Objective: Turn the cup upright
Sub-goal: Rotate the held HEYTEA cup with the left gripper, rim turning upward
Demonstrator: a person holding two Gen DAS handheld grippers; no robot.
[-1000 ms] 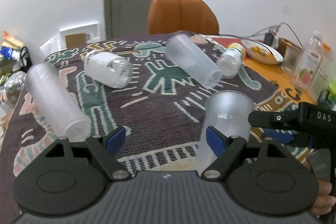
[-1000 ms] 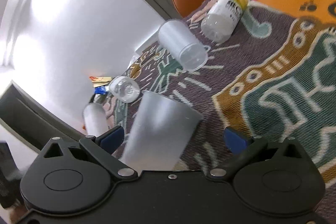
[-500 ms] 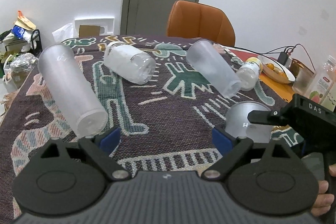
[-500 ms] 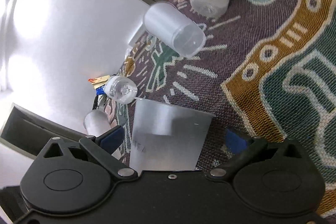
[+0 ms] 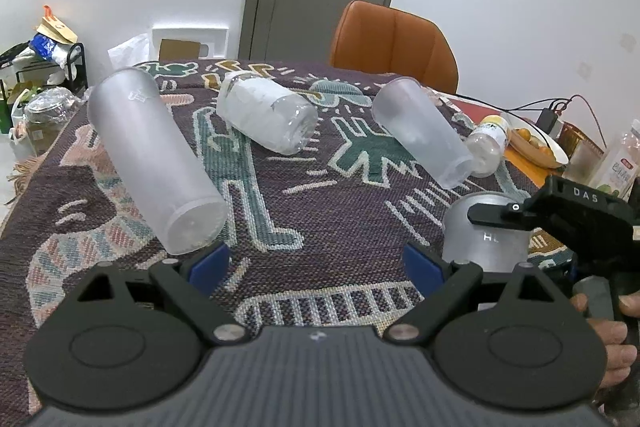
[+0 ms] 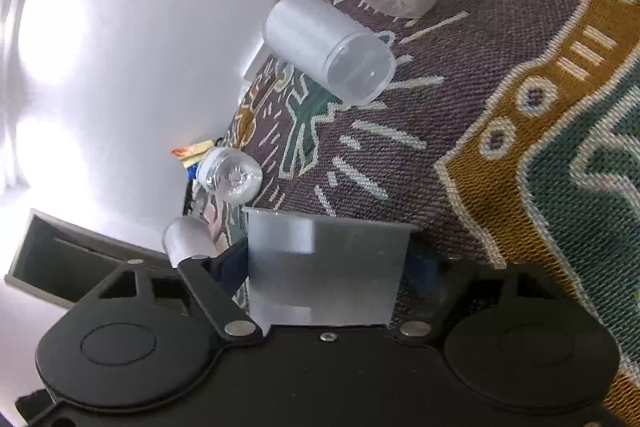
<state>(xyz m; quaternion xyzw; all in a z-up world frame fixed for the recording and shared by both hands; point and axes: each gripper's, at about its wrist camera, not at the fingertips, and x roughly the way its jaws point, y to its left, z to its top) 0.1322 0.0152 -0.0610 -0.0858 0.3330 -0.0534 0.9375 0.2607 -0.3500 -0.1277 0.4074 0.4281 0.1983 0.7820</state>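
A frosted cup (image 6: 326,267) sits between my right gripper's (image 6: 326,269) fingers, which press its sides. In the left wrist view the same cup (image 5: 482,239) stands on the patterned cloth (image 5: 320,211) at the right, with the right gripper (image 5: 560,215) across it. My left gripper (image 5: 316,263) is open and empty above the cloth's near edge. A tall frosted cup (image 5: 152,163) lies on its side at the left. Another frosted cup (image 5: 420,135) lies on its side at the back right.
A clear plastic bottle (image 5: 268,119) and a small yellow-capped bottle (image 5: 486,143) lie on the cloth. An orange chair (image 5: 392,43) stands behind the table. A bowl of fruit (image 5: 536,143), a glass and a drink bottle (image 5: 616,167) are at the far right.
My right gripper has closed on the frosted cup and turned it from tilted to standing on the cloth. My left gripper has pulled back and stayed open.
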